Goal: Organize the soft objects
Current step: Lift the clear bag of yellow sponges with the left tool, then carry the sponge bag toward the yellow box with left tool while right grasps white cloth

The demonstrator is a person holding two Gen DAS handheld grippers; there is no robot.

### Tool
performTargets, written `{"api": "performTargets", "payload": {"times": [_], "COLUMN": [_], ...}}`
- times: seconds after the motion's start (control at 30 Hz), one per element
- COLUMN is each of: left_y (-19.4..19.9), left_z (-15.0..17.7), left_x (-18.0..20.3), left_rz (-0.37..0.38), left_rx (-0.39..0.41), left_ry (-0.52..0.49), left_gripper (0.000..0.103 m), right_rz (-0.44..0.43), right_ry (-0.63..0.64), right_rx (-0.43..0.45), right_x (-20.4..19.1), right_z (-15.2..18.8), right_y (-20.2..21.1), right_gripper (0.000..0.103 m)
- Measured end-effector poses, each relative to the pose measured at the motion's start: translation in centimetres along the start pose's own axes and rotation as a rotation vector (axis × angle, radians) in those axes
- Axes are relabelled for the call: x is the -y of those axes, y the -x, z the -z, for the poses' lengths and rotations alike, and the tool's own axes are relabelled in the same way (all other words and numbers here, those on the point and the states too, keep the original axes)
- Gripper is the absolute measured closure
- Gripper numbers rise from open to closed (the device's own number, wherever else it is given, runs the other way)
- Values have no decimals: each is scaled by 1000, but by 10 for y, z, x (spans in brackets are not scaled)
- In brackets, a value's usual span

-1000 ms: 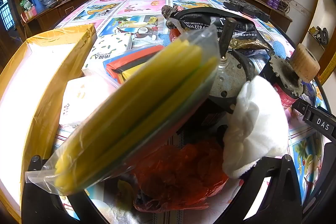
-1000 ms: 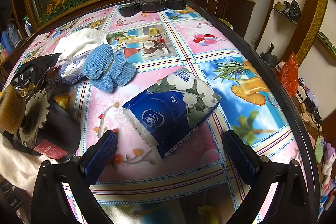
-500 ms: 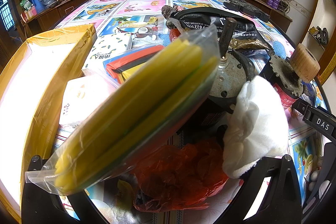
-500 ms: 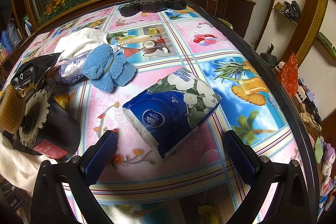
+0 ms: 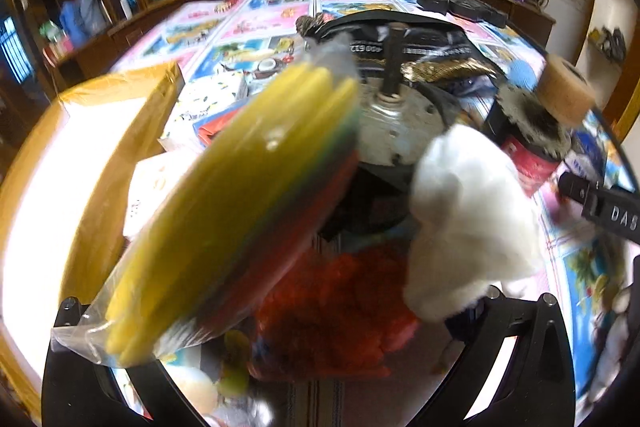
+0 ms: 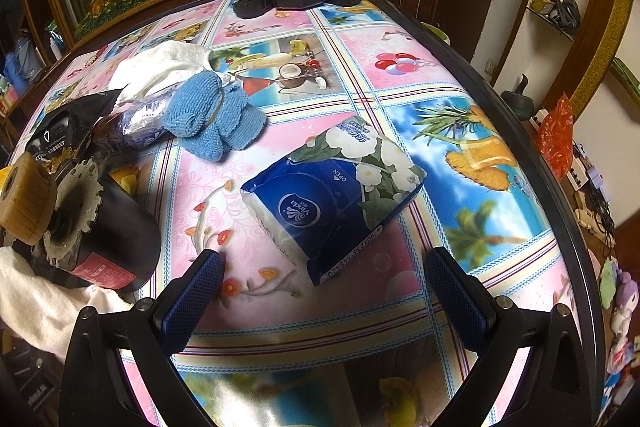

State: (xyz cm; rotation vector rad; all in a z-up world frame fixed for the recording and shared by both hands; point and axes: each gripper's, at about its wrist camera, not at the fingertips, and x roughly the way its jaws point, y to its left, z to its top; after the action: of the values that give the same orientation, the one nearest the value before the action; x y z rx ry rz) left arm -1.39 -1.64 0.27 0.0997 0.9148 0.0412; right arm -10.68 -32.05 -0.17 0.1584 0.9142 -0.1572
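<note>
Left tool (image 5: 316,311): carries a clear bag of yellow sponge sheets (image 5: 240,199), the bag's lower corner at the tool's left finger and its long axis rising diagonally forward and to the right; the grip point itself is blurred and hidden by the bag, so whether the jaws are clenched on it cannot be told with certainty. A white cloth (image 5: 472,219) sits against the right finger of the same tool, and a red crumpled bag (image 5: 340,307) lies between and ahead of the fingers. Yellow-lined box (image 5: 92,155): just left of the left tool, open side up, a likely destination for soft items. Right tool (image 6: 320,295): released, jaws spread wide, holding nothing, poised low over the worktop (image 6: 460,75). Blue tissue pack (image 6: 332,195): directly ahead of the right tool, lying flat, near corner between the fingers' lines, long axis running diagonally from near-left to far-right, so the jaws would cross it obliquely unless turned. Blue knitted cloth (image 6: 212,115): further ahead and left of the right tool, beside a white towel (image 6: 160,67). Black cylindrical grinder part (image 6: 104,231): close on the right tool's left; not soft. Nearer hand for the tissue pack: right.
</note>
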Motion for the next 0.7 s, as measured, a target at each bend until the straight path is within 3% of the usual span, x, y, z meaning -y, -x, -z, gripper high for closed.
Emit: {"api": "performTargets", "payload": {"times": [0.03, 0.13, 0.33, 0.4, 0.5, 0.57, 0.7], "left_y": [0, -3, 11, 34, 67, 80, 78], "left_z": [0, 2, 16, 28, 32, 30, 15], "left_x": [1, -10, -32, -58, -92, -111, -122], "left_rz": [5, 120, 187, 295, 342, 337, 275], "left_rx": [-6, -56, -142, -96, 40, 102, 126], "left_ry": [-4, 43, -33, 4, 10, -1, -46], "left_gripper": [0, 0, 0, 0, 0, 0, 0], "right_rz": [2, 3, -4, -9, -26, -31, -35], "right_ry": [-1, -1, -4, -6, -17, -23, -30], "right_rx": [2, 5, 6, 7, 13, 15, 17], "right_x": [0, -2, 1, 1, 4, 5, 6], "right_z": [1, 3, 5, 5, 6, 7, 7], "right_y": [0, 1, 4, 4, 7, 8, 9], "right_gripper": [1, 1, 1, 1, 1, 1, 1]}}
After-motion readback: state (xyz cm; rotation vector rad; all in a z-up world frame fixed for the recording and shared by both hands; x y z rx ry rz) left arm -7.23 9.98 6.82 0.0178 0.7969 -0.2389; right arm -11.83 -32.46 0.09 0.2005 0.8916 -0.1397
